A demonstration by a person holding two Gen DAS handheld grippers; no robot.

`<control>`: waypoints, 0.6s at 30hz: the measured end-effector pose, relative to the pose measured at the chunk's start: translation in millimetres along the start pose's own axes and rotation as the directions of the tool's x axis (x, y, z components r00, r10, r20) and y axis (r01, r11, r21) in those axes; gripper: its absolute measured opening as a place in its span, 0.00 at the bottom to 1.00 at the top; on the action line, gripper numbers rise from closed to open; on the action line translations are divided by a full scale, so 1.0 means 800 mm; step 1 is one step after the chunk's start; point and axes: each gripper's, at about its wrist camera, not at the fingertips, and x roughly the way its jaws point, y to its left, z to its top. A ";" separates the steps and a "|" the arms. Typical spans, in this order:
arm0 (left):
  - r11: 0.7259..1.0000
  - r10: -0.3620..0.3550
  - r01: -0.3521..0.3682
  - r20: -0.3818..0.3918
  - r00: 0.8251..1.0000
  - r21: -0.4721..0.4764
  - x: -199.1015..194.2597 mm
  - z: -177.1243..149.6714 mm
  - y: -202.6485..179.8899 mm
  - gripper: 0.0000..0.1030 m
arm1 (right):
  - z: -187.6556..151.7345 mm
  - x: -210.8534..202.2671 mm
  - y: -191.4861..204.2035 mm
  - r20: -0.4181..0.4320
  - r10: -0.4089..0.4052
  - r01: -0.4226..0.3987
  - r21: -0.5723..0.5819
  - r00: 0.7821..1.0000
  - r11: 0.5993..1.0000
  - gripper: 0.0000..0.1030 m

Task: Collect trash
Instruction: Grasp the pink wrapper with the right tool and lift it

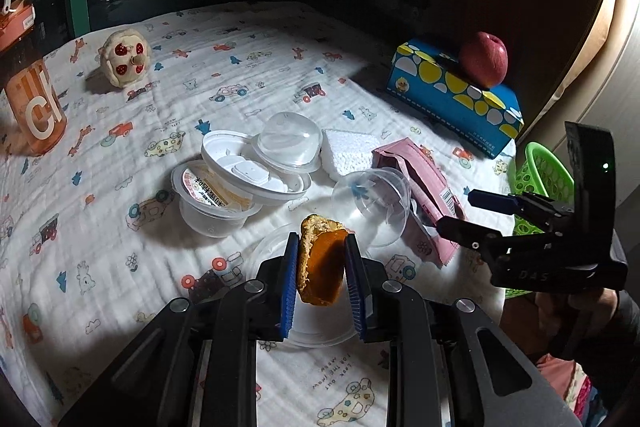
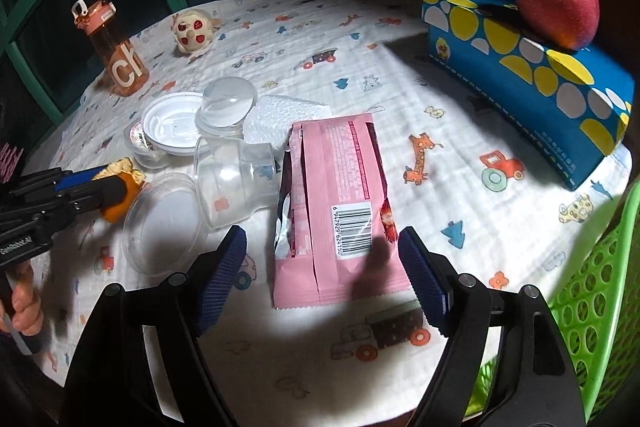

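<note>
My left gripper (image 1: pixel 322 267) is shut on a piece of orange peel (image 1: pixel 320 267), lifted just above a flat clear lid (image 1: pixel 316 327). The right wrist view shows the same grip (image 2: pixel 100 183) at its left edge. My right gripper (image 2: pixel 322 239) stands open over the near end of a pink snack wrapper (image 2: pixel 340 187), one pad on each side, not touching it. A clear cup (image 2: pixel 236 183) lies on its side left of the wrapper. Behind it are a dome lid (image 2: pixel 228 103), a white lid (image 2: pixel 168 127), a small pudding cup (image 1: pixel 212 199) and a foam piece (image 2: pixel 280 115).
A green basket (image 2: pixel 592 287) stands at the table's right edge. An apple (image 2: pixel 558 1) rests on a blue tissue box (image 2: pixel 528 75) at the back right. An orange bottle (image 2: pixel 116 55) and a plush toy (image 2: pixel 192 31) stand at the back left on the printed cloth.
</note>
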 end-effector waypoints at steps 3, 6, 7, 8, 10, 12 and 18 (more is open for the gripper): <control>1.000 0.001 -0.001 0.007 1.000 -0.006 -0.003 0.003 0.003 0.21 | 0.004 0.015 -0.001 -0.017 -0.018 0.017 -0.017 1.000 1.000 0.76; 1.000 -0.002 0.002 0.008 1.000 -0.011 -0.003 0.006 0.004 0.21 | 0.006 0.029 -0.007 -0.038 -0.017 0.017 -0.007 0.999 1.000 0.76; 1.000 -0.003 0.003 0.007 1.000 -0.013 -0.003 0.006 0.003 0.21 | 0.006 0.032 -0.007 -0.042 -0.022 0.021 -0.008 0.999 1.000 0.76; 1.000 -0.005 0.005 0.007 1.000 -0.014 -0.002 0.006 0.003 0.21 | 0.006 0.035 -0.008 -0.045 -0.028 0.028 -0.010 0.999 1.000 0.76; 1.000 -0.009 0.009 0.005 1.000 -0.017 -0.001 0.006 0.003 0.21 | 0.004 0.037 -0.007 -0.049 -0.024 0.024 -0.010 0.999 1.000 0.76; 1.000 -0.012 0.013 0.004 1.000 -0.018 0.000 0.006 0.002 0.21 | 0.003 0.037 -0.006 -0.047 -0.033 0.032 -0.018 0.998 0.999 0.76; 1.000 -0.018 0.018 0.003 1.000 -0.018 0.001 0.006 -0.001 0.21 | 0.004 0.036 -0.009 -0.046 -0.042 0.041 -0.003 0.998 0.999 0.69</control>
